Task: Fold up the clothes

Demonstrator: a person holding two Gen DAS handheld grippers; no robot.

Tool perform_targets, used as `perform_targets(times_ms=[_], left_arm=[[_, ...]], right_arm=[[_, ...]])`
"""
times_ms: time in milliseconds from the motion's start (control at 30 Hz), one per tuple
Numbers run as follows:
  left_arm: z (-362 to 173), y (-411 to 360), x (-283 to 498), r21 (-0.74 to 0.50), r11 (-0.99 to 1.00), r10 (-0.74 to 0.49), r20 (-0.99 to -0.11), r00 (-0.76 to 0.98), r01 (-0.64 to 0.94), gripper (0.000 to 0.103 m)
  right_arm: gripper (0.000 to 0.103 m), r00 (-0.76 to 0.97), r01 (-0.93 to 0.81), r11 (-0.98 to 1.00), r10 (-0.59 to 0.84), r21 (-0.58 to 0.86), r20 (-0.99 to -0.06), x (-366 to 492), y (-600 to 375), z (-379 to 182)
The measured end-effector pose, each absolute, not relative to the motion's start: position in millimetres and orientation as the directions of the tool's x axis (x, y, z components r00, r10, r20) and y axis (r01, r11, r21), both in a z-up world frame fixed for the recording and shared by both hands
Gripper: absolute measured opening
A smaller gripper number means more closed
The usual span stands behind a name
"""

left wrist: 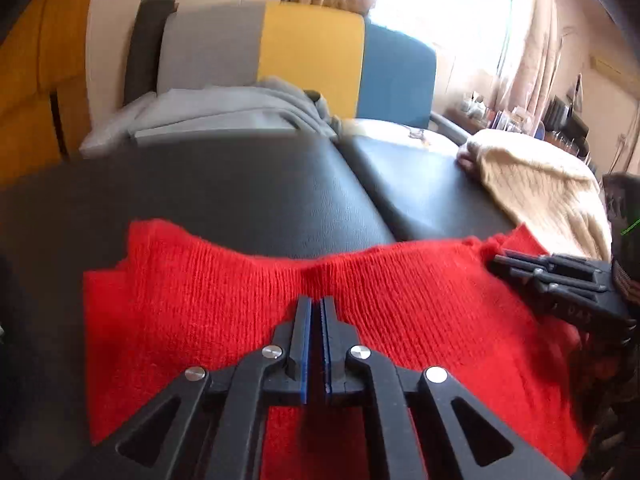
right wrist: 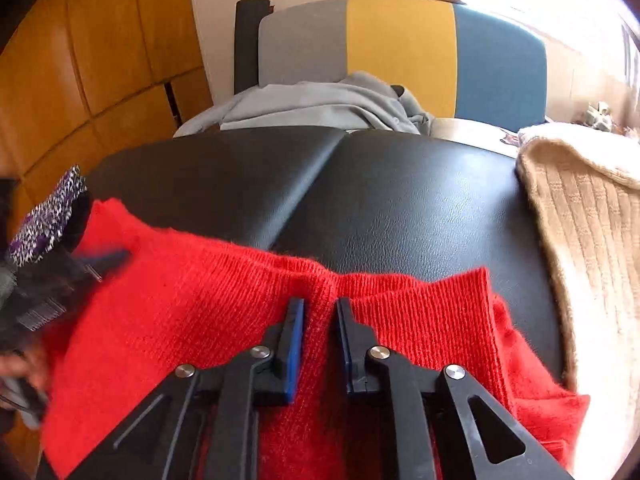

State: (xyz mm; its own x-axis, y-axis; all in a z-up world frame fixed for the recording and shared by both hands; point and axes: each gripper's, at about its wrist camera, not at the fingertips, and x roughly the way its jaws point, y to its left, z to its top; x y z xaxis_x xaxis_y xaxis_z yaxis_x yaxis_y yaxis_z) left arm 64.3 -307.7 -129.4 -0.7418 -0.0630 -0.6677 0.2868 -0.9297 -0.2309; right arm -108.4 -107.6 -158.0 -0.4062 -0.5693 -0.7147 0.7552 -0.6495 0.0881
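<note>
A red knit sweater (left wrist: pixel 208 312) lies on the black padded surface (left wrist: pixel 240 184); it also shows in the right wrist view (right wrist: pixel 420 320). My left gripper (left wrist: pixel 317 300) is shut, its fingers pressed together over the sweater's far edge; whether cloth is pinched between them I cannot tell. My right gripper (right wrist: pixel 319 302) stands narrowly apart with a ridge of red knit between its blue pads (right wrist: pixel 295 344). It also shows in the left wrist view (left wrist: pixel 500 262) at the sweater's right corner. The left gripper appears blurred at the left edge of the right wrist view (right wrist: pixel 116 258).
A beige knit garment (left wrist: pixel 540 192) lies on the right of the surface (right wrist: pixel 592 216). A grey garment (left wrist: pixel 224 112) is heaped at the far edge, before a chair back (left wrist: pixel 312 52) in grey, yellow and blue. Wooden panels (right wrist: pixel 80 60) stand at left.
</note>
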Motion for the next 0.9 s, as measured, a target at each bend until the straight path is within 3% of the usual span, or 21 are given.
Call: perform_targets(times_ms=[367,433,500,533,600,733,800,900], left_arm=[[-139,-320,85,-0.385,-0.869,-0.001,-0.628,-0.778,0.311,0.003],[-140,-324,94,-0.431,-0.843,0.015,-0.616,-0.788,0.321,0.003],[-137,-325,105,-0.440,-0.831,0.007,-0.619,-0.785,0.340,0.004],[-132,-324,111,-0.428,-0.834,-0.005,-0.625,-0.781,0.349,0.004],[-122,-324,122,-0.405,-0.838,-0.030,-0.635,-0.772,0.366,0.025],[-107,-323,147,-0.365,-0.841,-0.072,-0.656,-0.751,0.399,0.027],[-117,-320,159,-0.348,-0.842,-0.078,-0.677,-0.732,0.412,0.028],[-127,-313,166,-0.307,-0.858,-0.116,-0.665,-0.738,0.411,0.028]], right_arm=[[0.033,-0.340,0.758,-0.620,-0.642,0.204,-0.687,-115,-96,-160],[0.045,-0.306,0.774,-0.591,-0.665,0.229,-0.681,-113,-97,-159],[0.068,-0.274,0.788,-0.562,-0.684,0.249,-0.676,-110,-98,-158],[0.068,-0.281,0.793,-0.568,-0.660,0.219,-0.697,-104,-100,-154],[0.069,-0.300,0.799,-0.572,-0.647,0.185,-0.701,-92,-99,-141],[0.083,-0.308,0.802,-0.553,-0.706,0.224,-0.638,-61,-69,-119],[0.101,-0.329,0.790,-0.573,-0.695,0.217,-0.639,-51,-50,-122],[0.103,-0.315,0.734,-0.625,-0.659,0.264,-0.683,-56,-22,-165]])
